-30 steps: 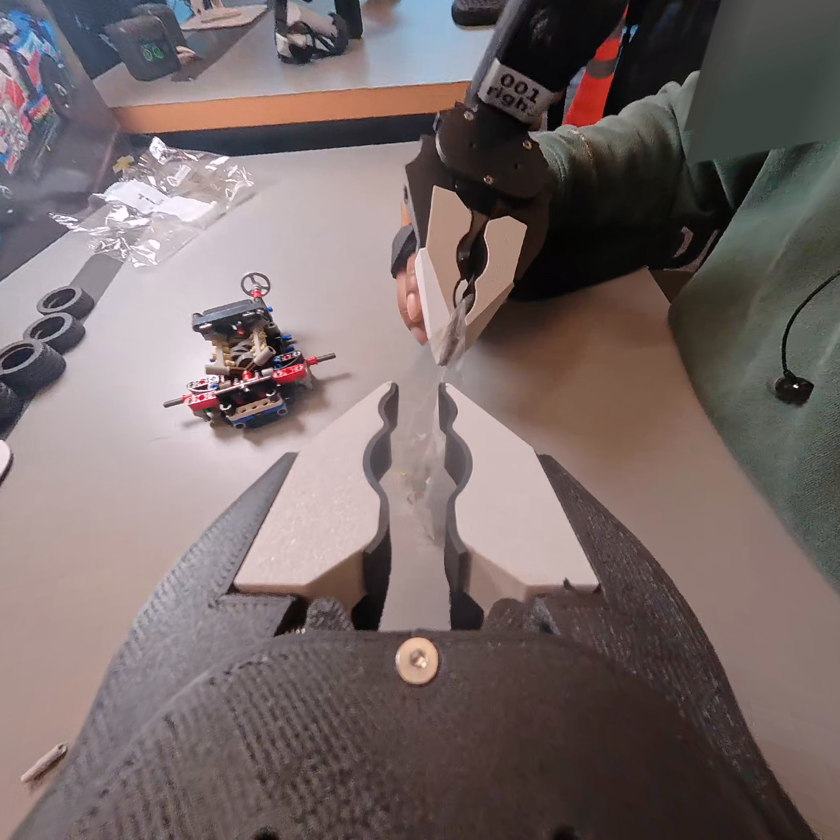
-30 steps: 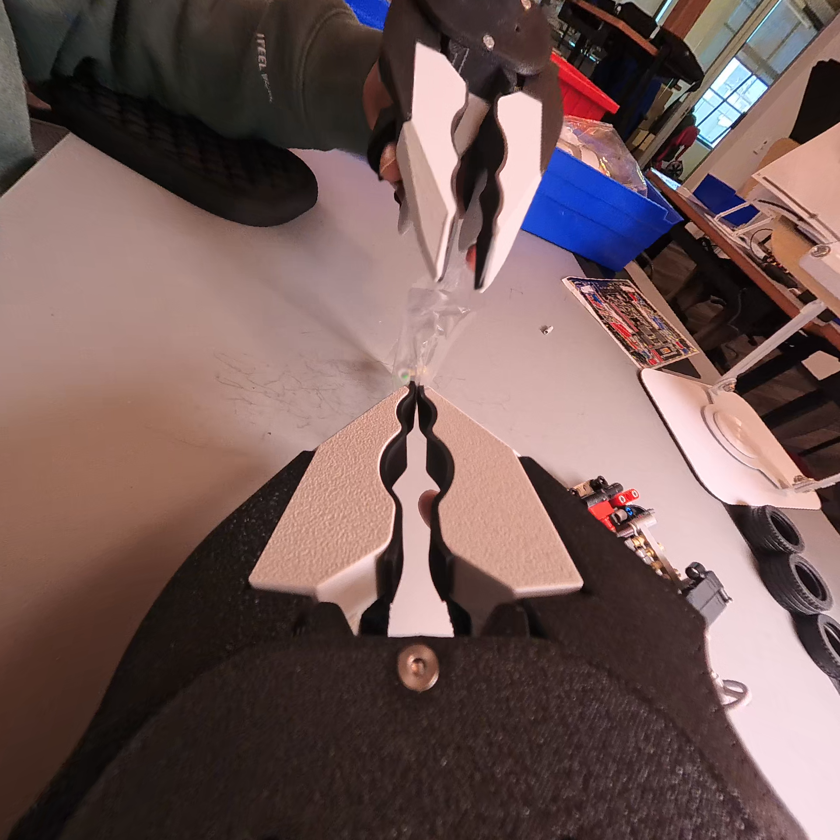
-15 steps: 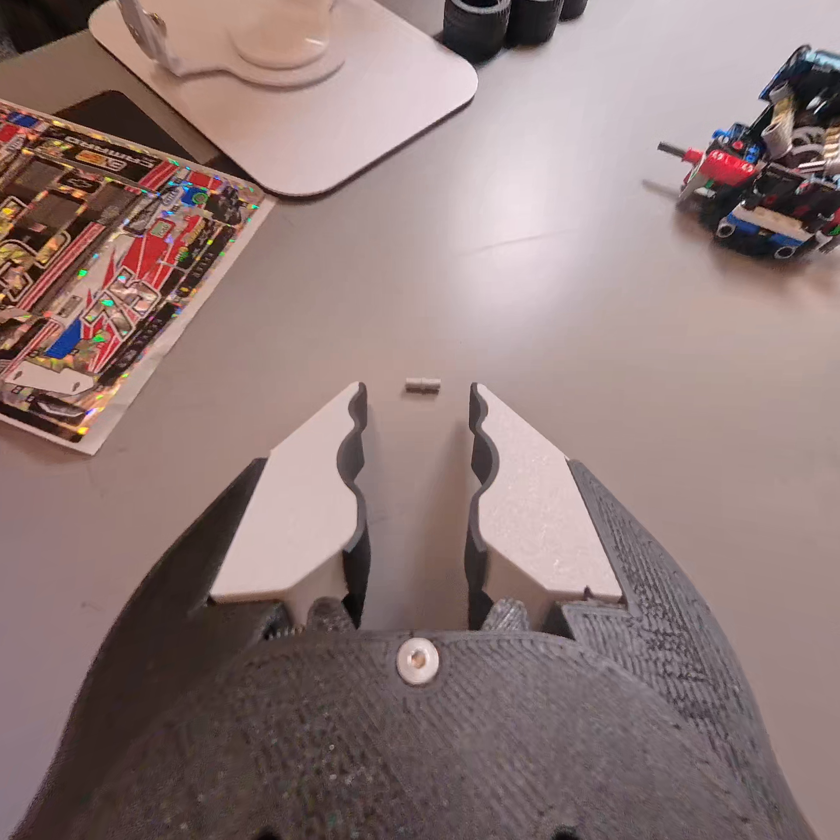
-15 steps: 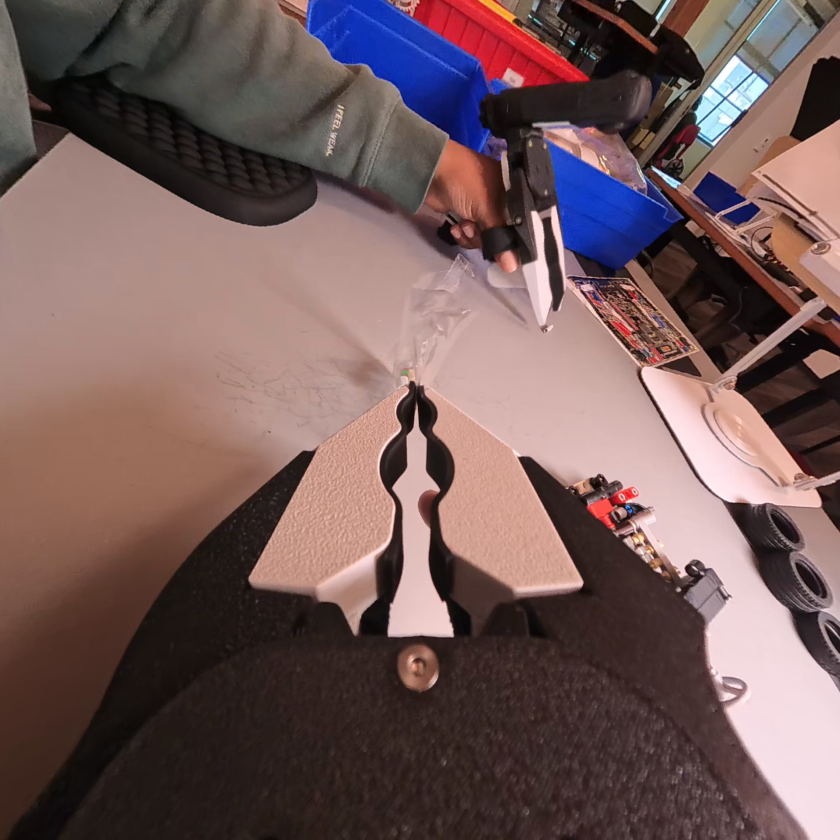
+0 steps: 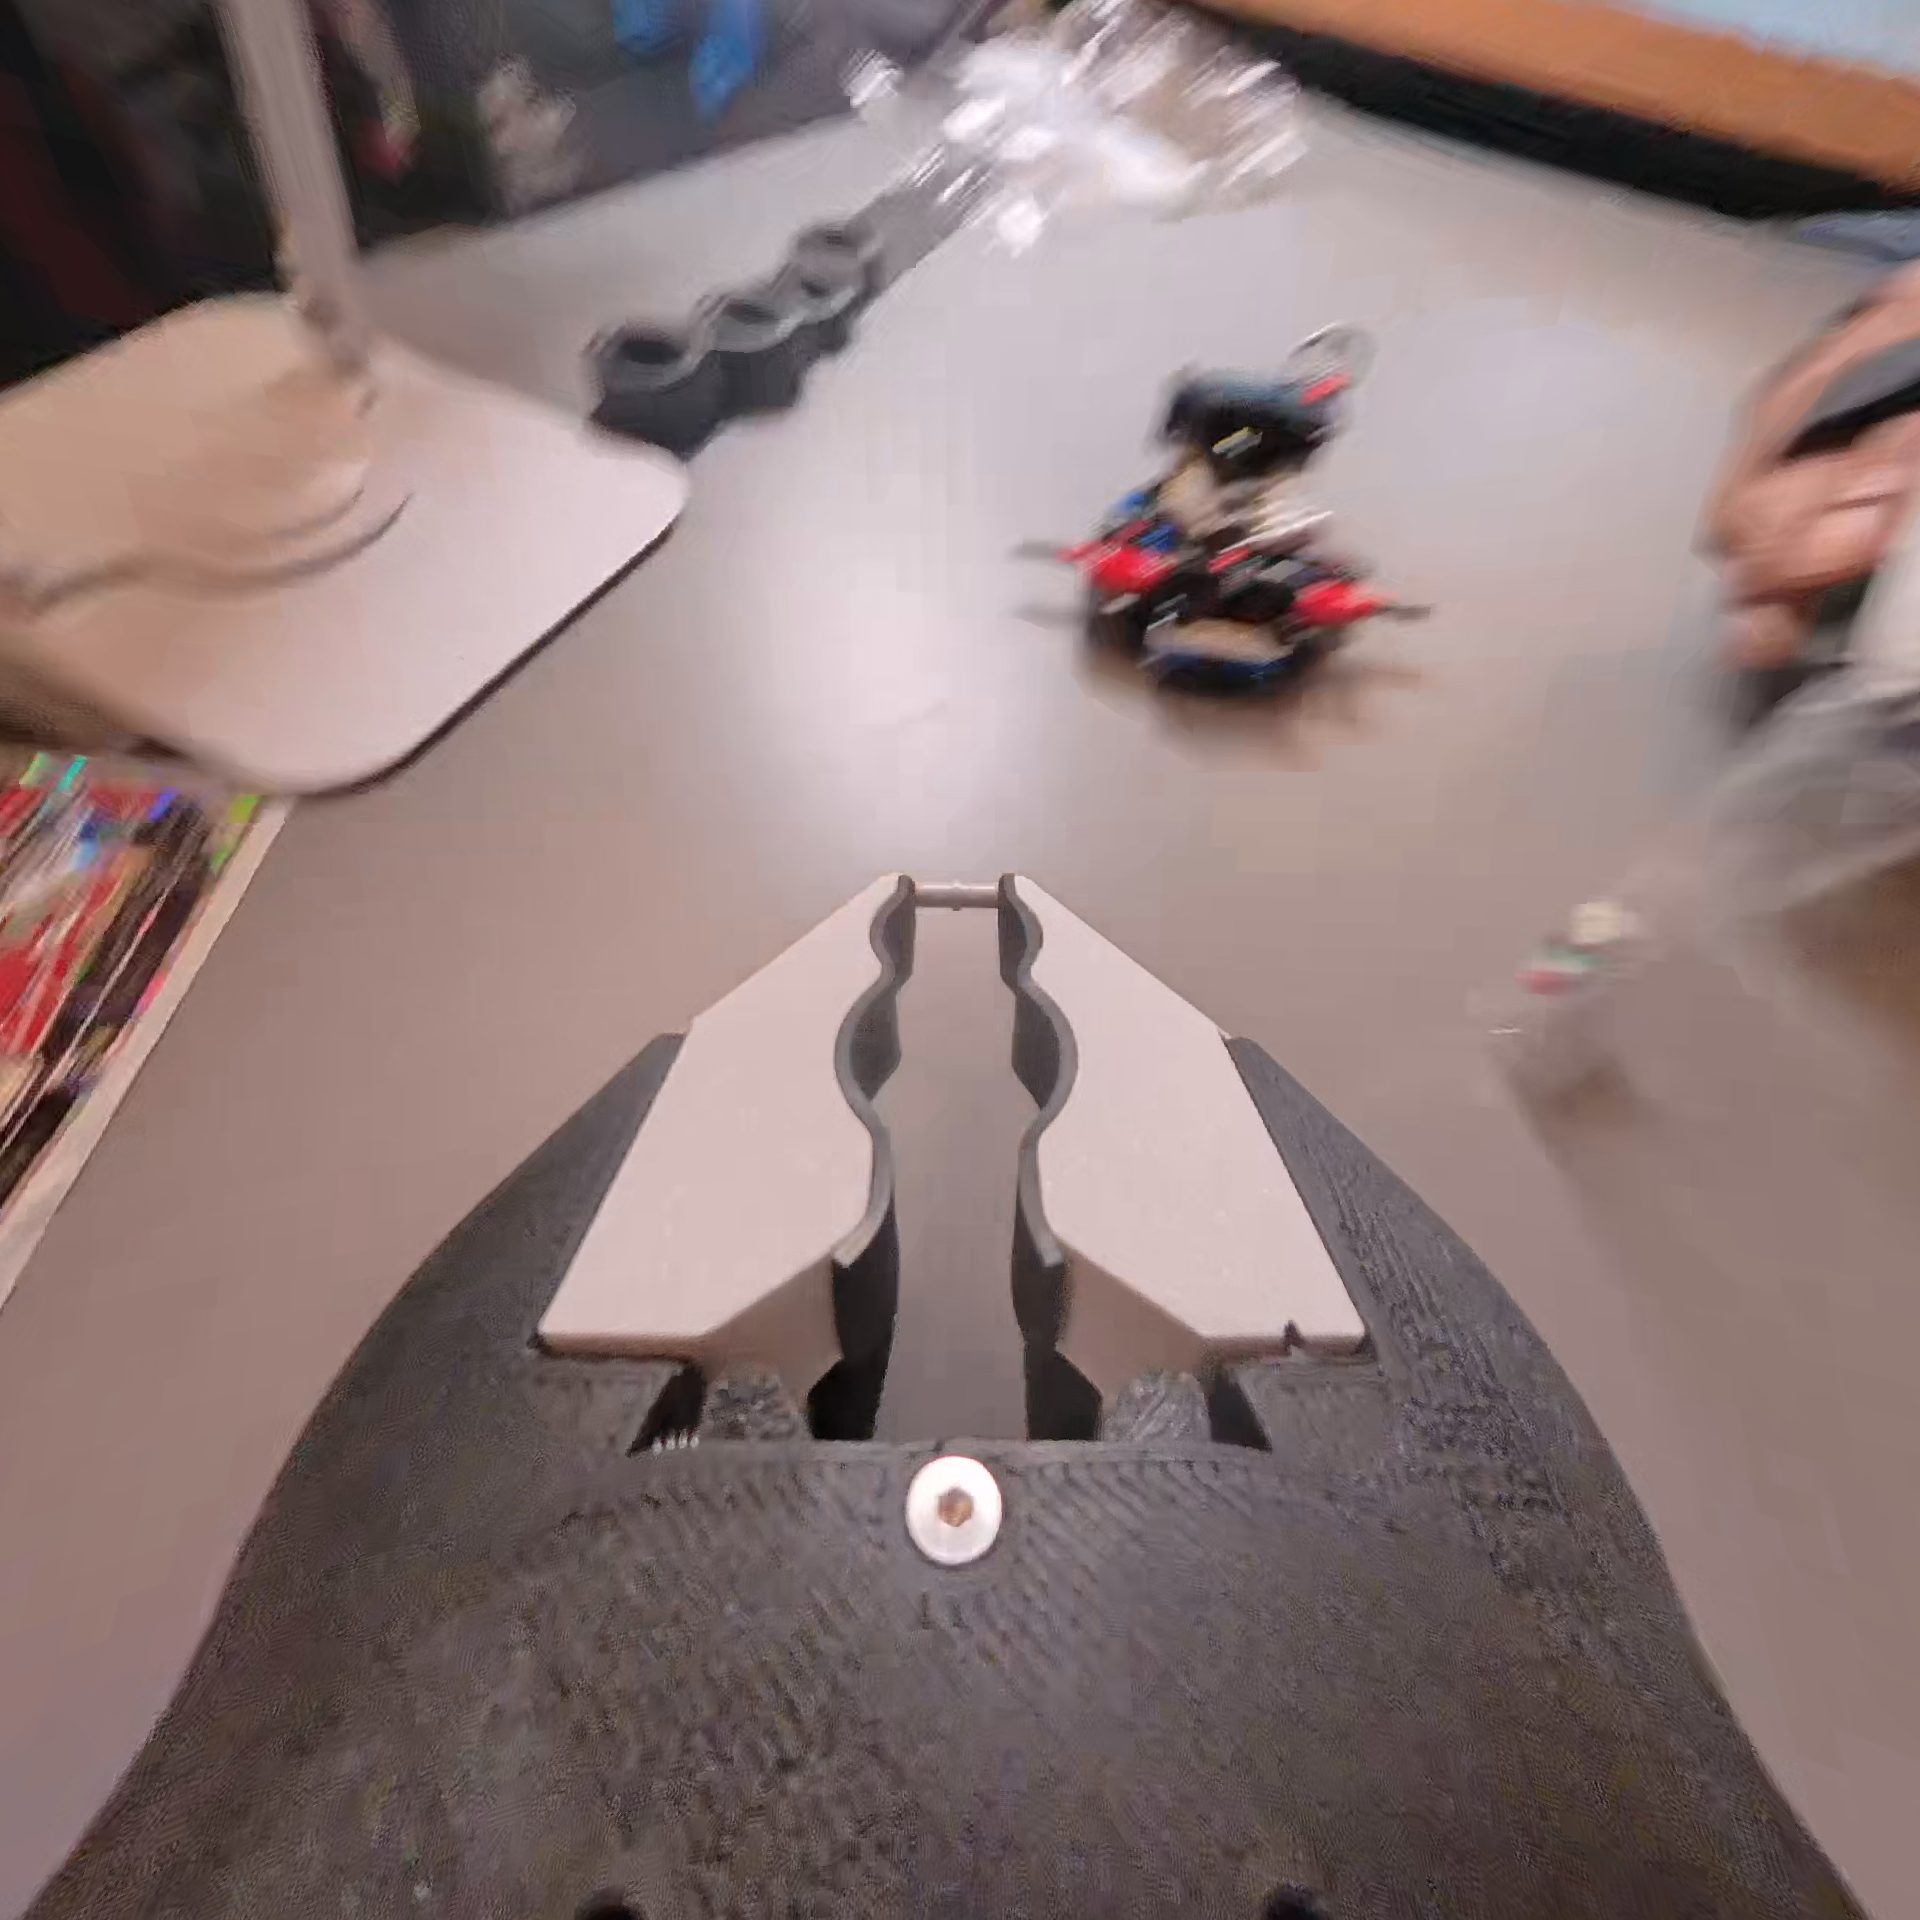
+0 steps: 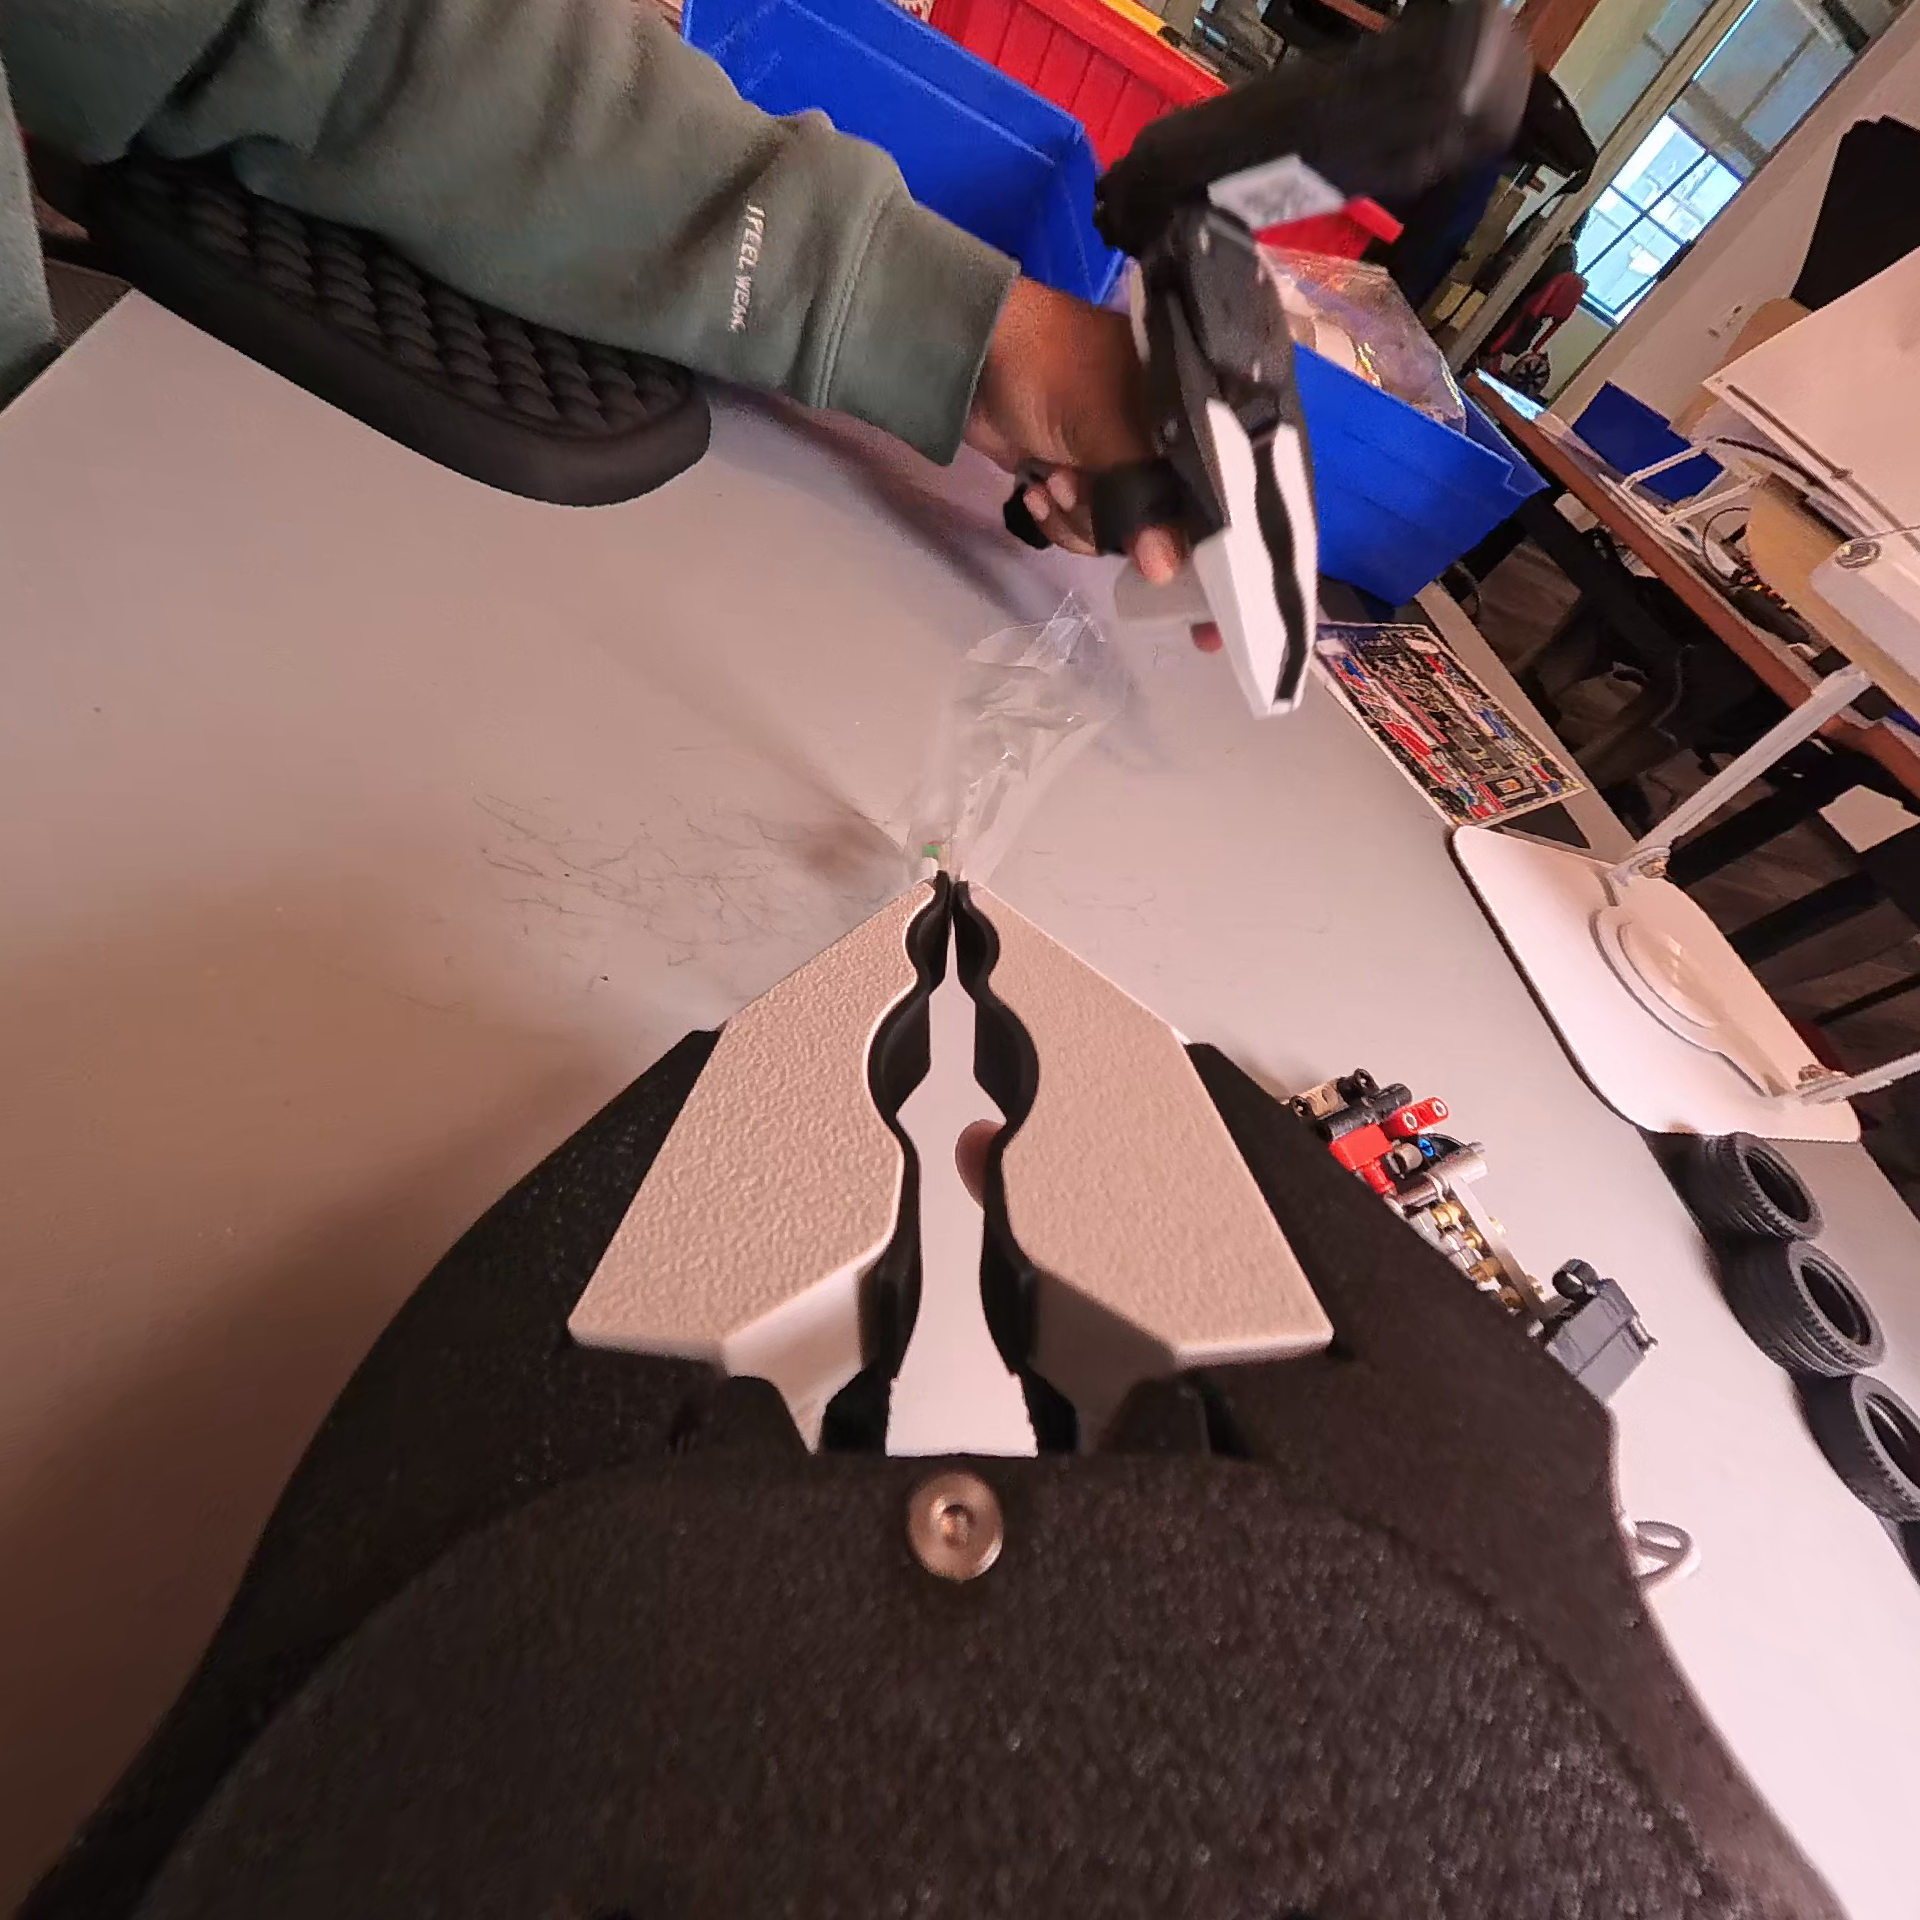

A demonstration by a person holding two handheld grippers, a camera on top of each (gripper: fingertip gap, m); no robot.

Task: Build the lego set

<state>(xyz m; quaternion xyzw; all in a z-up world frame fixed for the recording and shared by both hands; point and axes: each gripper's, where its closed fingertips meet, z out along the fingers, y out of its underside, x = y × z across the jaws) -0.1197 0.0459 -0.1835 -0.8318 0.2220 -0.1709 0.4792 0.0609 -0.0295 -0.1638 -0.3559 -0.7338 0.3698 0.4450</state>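
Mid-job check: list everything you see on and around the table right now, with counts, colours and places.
Small pin: one, grey, across the left claw's tips.
Clear bag: one, see-through, pinched at its corner by the right claw.
Half-built car: one, black, red and blue, mid-table.
Tyres: at least three, black, in a row past the car.
Stand base: one, white, flat on the table.
Sticker sheet: one, multicoloured, beside the stand base.
Bins: blue and red, behind the table.
Empty bags: clear, blurred, far table edge.
Left claw: grey fingers, closed on the pin.
Right claw: grey fingers, shut.
Hand: one, green sleeve, holding the left claw.
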